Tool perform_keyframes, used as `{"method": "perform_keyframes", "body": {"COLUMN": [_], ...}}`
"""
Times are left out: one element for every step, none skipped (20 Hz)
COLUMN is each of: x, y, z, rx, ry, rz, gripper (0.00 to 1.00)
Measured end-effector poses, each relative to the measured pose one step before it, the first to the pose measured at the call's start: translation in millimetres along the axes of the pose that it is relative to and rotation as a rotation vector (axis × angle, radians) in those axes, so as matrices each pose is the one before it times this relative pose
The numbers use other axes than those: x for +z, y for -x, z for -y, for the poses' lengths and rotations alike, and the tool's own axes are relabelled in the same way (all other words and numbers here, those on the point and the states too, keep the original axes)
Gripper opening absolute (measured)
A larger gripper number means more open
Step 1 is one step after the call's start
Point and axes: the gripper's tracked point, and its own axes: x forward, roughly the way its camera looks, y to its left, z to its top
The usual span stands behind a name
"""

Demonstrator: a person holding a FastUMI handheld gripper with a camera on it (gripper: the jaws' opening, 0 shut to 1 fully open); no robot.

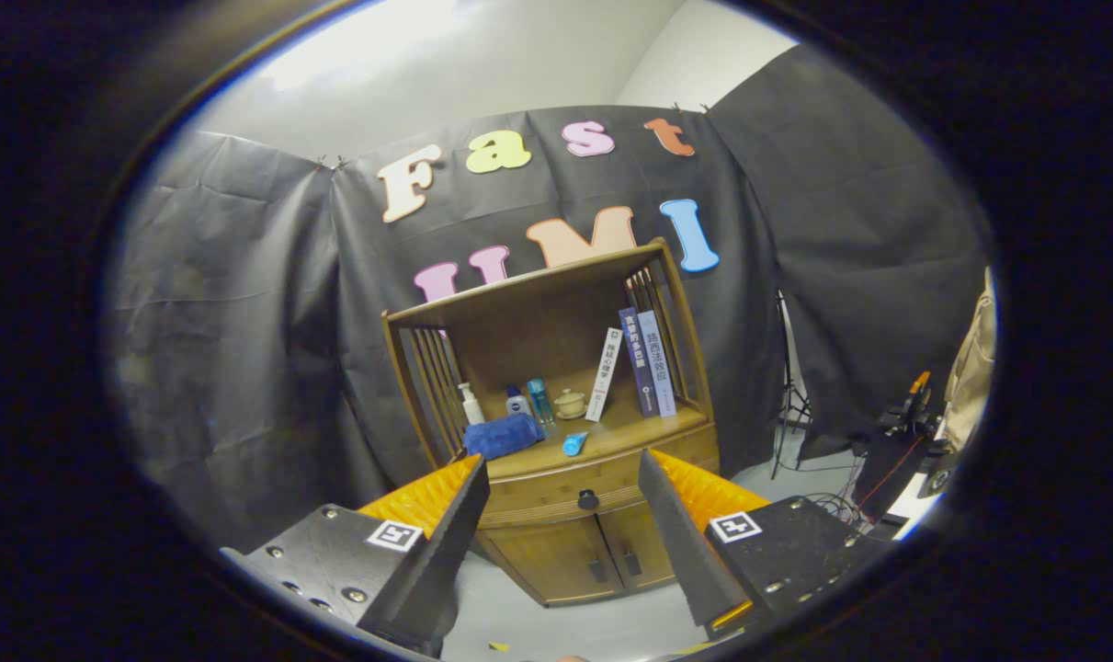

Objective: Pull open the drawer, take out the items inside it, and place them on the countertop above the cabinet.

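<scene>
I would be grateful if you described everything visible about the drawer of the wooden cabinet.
The drawer is a wide, curved-front band of brown wood under the countertop and above two small cabinet doors. It looks fully closed, flush with the cabinet. One dark round knob sits at its centre. Nothing touches it; the gripper is open, its fingers spread either side short of the knob.

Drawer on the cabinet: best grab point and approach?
Grip the dark round knob at the middle of the shut drawer front, coming straight from the front. It is the only part that juts out. The gripper is open, its fingers spread either side, short of it.
</scene>
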Motion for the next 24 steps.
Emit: {"method": "perform_keyframes", "body": {"x": [-1.22,-2.80,-2.84,-3.18,-2.25,-2.92,-1.93,-0.58,0.80,1.64,2.33,1.53,1.74,0.82,2.74,2.53,2.00,1.33,2.61,2.89,2.98,3.34,3.94,1.59], "y": [-0.54,-0.89,-1.65,-1.80,-1.25,-1.20,0.13,-0.54,1.11,1.69,1.85,0.86,0.52,1.06,1.89,1.04,1.70,0.26,1.99,1.94,2.40,1.32,2.19,1.43], "z": [-0.62,-0.75,-0.81,0.86,0.98,1.16,1.20,2.15,2.14,2.31,1.19,0.33,-0.39,0.08,-1.19,-0.78,-1.88,-1.78,-1.51,-0.33,-0.55,-1.57,-2.27,-0.33], "rx": [0.00463,0.00738,0.00663,0.00194,0.00138,0.00114,0.00216,0.00008,-0.00216,-0.00152,0.00031,0.00289,0.00333,0.00442,0.00597,0.00691,0.00991,0.01026,0.00962,0.00650,0.00713,0.01102,0.01381,0.01159], "ry": [0.00837,0.01006,0.00783,0.00569,0.00452,0.00541,0.00627,0.00624,0.00534,0.00294,0.00010,0.00024,0.00093,0.00185,0.00347,0.00319,0.00258,0.00552,0.00808,0.00862,0.00886,0.01009,0.00983,0.00588], "rz": [-0.00582,-0.01047,-0.01761,-0.01526,-0.01432,-0.01711,-0.01439,-0.00693,0.00009,0.00459,0.00912,0.00841,0.00461,0.00639,0.00806,0.00687,0.00457,0.00436,0.00743,0.00858,0.00894,0.01083,0.01271,0.00970], "gripper": [0.97,0.98,0.98,0.98,0.98,0.98,0.98,0.98,0.98,0.98,0.98,0.98,0.98,0.98,0.98,0.98,0.98,0.98,0.98,0.98,0.98,0.98,0.98,0.98]}}
